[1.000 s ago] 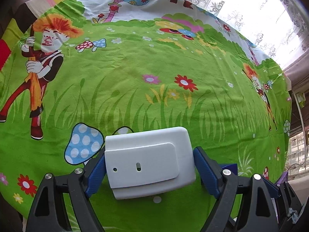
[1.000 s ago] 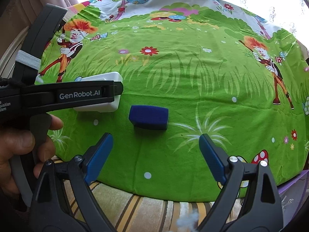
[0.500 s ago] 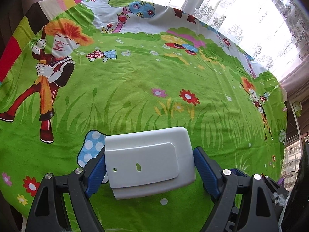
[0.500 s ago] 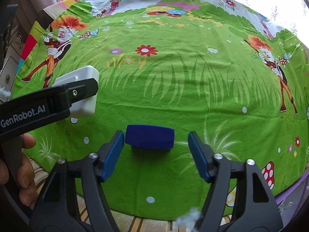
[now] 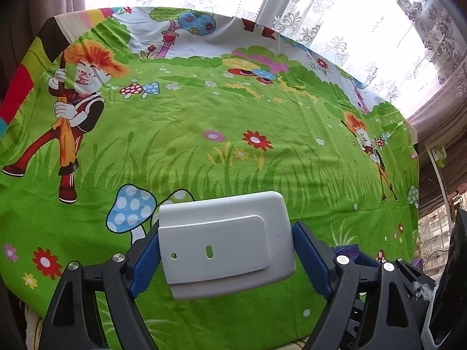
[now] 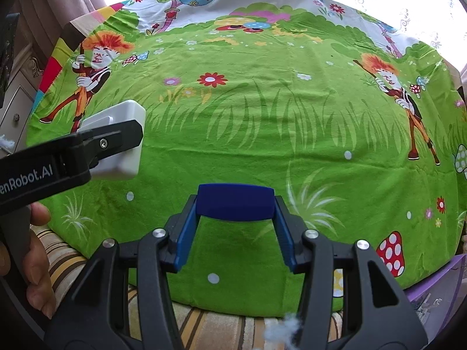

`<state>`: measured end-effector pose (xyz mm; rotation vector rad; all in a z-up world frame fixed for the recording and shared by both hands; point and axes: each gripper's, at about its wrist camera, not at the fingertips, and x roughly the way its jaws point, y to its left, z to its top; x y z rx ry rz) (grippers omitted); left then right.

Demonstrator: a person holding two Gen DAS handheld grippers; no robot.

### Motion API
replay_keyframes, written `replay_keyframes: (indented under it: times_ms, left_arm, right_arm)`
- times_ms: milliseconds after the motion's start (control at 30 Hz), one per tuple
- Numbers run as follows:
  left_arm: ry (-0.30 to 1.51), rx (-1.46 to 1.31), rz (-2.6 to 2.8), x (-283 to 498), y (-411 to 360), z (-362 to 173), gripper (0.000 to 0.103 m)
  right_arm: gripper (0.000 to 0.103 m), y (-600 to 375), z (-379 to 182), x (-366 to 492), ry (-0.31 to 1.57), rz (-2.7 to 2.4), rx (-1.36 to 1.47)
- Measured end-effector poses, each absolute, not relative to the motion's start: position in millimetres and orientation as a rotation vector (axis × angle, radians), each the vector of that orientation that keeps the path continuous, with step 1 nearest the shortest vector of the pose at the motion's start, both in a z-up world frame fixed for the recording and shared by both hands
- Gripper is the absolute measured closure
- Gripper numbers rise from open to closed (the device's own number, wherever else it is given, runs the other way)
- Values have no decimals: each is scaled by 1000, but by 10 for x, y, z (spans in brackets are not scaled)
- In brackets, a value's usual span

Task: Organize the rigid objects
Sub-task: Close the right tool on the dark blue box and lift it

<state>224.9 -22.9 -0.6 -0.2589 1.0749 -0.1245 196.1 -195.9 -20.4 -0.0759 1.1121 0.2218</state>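
Note:
My left gripper (image 5: 226, 250) is shut on a white rectangular plastic box (image 5: 224, 242), holding it above the green cartoon cloth (image 5: 233, 134). The same box (image 6: 122, 145) and the left gripper's black finger (image 6: 73, 151) show at the left of the right wrist view. My right gripper (image 6: 235, 213) is shut on a dark blue block (image 6: 235, 202), its blue pads pressed against both ends of the block, near the front edge of the cloth.
The cloth covers a table in front of a curtained window (image 5: 364, 14). A striped surface (image 6: 67, 259) lies below the front edge. A purple container (image 6: 437, 288) sits at the lower right. A hand (image 6: 32, 262) holds the left gripper.
My right gripper moved forward and closed on the blue block. My left gripper, still holding the white box, rose and drew back a little.

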Motion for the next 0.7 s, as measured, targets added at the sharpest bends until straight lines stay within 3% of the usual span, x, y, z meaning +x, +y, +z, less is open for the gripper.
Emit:
replay_keyframes:
  times_ms: [700]
  left_arm:
    - [1036,-174,-355,1494,-1258,399,18]
  right_arm:
    - [49,-2954,291,1078,1002,81,-5]
